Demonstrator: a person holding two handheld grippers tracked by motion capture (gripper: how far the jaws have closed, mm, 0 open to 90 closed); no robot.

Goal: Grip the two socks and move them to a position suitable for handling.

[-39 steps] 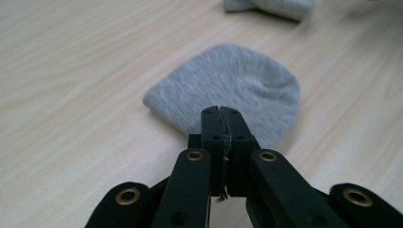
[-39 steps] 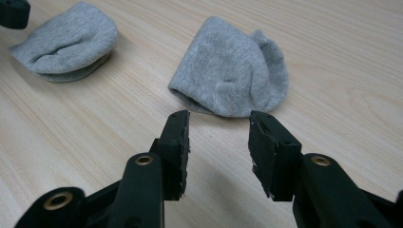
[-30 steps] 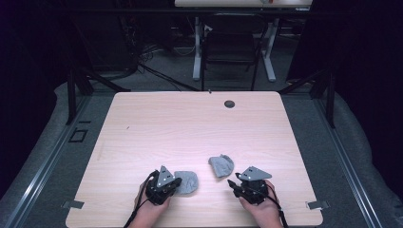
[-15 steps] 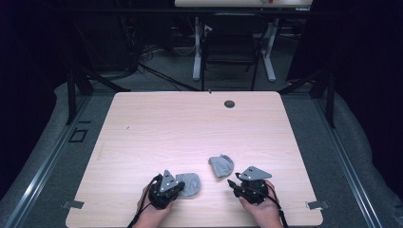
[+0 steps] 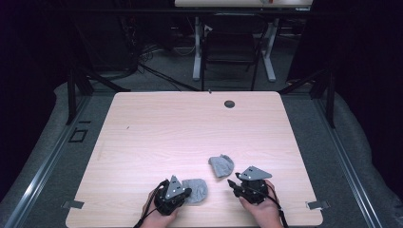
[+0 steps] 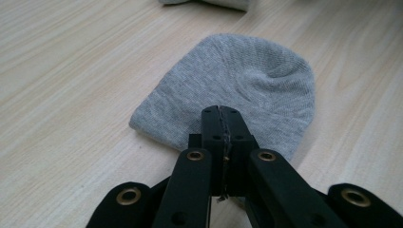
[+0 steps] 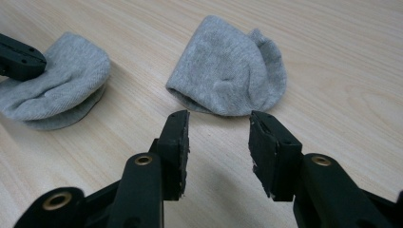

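While the pale wood-grain table [image 5: 190,133] stands on grey floor in a dark room, left gripper [image 6: 222,124] pinches one grey sock [image 6: 237,85], right gripper [image 7: 218,137] gapes empty before another sock [image 7: 228,71]; no legible writing.

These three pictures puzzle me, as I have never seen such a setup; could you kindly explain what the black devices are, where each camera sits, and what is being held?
A person sits at a wooden table and holds a hand-operated two-jaw gripper in each hand. The high view looks down from above the person's side. Each of the other two views comes from a camera riding on one gripper, looking along its black jaws.

Two small grey socks lie on the table. The left gripper is shut, its jaws pinching the edge of the nearer sock. The right gripper is open and holds nothing; the second sock lies just beyond its jaws, untouched.
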